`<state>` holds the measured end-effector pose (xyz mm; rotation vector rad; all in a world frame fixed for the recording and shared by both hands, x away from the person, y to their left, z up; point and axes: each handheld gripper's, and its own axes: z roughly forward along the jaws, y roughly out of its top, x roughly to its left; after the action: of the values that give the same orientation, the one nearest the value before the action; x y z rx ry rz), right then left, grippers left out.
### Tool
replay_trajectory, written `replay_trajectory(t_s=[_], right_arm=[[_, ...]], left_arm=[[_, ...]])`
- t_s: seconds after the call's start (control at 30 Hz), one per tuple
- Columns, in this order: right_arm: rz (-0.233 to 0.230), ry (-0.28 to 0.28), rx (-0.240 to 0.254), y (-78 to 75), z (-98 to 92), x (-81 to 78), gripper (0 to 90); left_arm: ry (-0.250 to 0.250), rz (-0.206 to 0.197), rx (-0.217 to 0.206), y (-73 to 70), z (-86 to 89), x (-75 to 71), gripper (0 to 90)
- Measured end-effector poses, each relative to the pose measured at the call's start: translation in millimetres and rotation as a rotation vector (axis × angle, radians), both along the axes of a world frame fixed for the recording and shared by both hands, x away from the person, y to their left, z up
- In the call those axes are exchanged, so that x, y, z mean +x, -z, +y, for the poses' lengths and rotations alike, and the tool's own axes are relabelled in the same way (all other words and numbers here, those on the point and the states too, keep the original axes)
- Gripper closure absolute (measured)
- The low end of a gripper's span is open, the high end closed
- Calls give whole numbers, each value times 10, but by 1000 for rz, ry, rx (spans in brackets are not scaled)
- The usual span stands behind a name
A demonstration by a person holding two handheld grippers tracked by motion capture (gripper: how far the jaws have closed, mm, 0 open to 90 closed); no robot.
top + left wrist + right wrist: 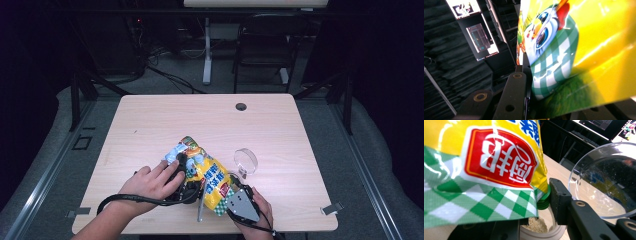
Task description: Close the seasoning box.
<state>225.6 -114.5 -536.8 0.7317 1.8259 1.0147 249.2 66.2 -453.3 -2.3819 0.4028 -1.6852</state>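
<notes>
Holding: a yellow snack bag (206, 175) was gripped by both claws over the near edge of the table (150, 130), between the person's two hands.
Bag position: it lay tilted in the high view, its far end toward the table's middle and its green-checked end near the right hand.
Left claw (184, 169): it was clamped on the bag's far part; in the left gripper view the bag's printed cartoon face (549, 32) and green checks lay pressed against the black jaw.
Left hand (150, 182): it wrapped the claw's body from the left, with a black cable looping off toward the table edge.
Right claw (231, 192): its jaws were set part-way apart. The right gripper view showed a white jar (544, 230) between them, its rim touching the right-hand jaw, but I could not tell whether it was actually squeezed.
Jar contents: pale crumbs (536, 224) sat inside it, right under the bag's checked corner (484, 202).
Green cap (544, 197): it showed just below the bag's edge, beside the jaw.
Clear bowl (245, 161): it stood on the table just beyond the right hand, close to the bag but apart from it.
Background: a dark chair (265, 45) stood past the table's far edge.
</notes>
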Motion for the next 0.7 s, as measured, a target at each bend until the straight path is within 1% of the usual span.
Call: replay_trajectory(t_s=[0.03, 0.07, 0.13, 0.2, 0.4, 0.5, 0.63, 0.7], right_arm=[[0, -1, -1, -1, 0, -1, 708], [-4, -2, -4, -1, 1, -2, 708], [-9, -2, -7, 0, 4, -1, 708], [-10, -3, -10, -1, 5, -4, 708], [-16, -7, -27, 6, 21, -12, 708], [-23, -7, -25, 4, 20, -12, 708], [-20, -4, -28, 4, 16, -12, 707], [-20, -3, -26, 2, 14, -13, 708]], left_arm=[[-14, 13, -20, 12, 14, -1, 815], [-19, 17, -37, 23, 25, -1, 815], [-22, 24, -45, 35, 36, 1, 815], [-24, 35, -65, 58, 61, 1, 815], [-40, 53, -101, 109, 101, -2, 815], [-49, 61, -132, 125, 115, 0, 815], [-58, 71, -153, 156, 120, -2, 816], [-65, 81, -180, 182, 132, -1, 816]])
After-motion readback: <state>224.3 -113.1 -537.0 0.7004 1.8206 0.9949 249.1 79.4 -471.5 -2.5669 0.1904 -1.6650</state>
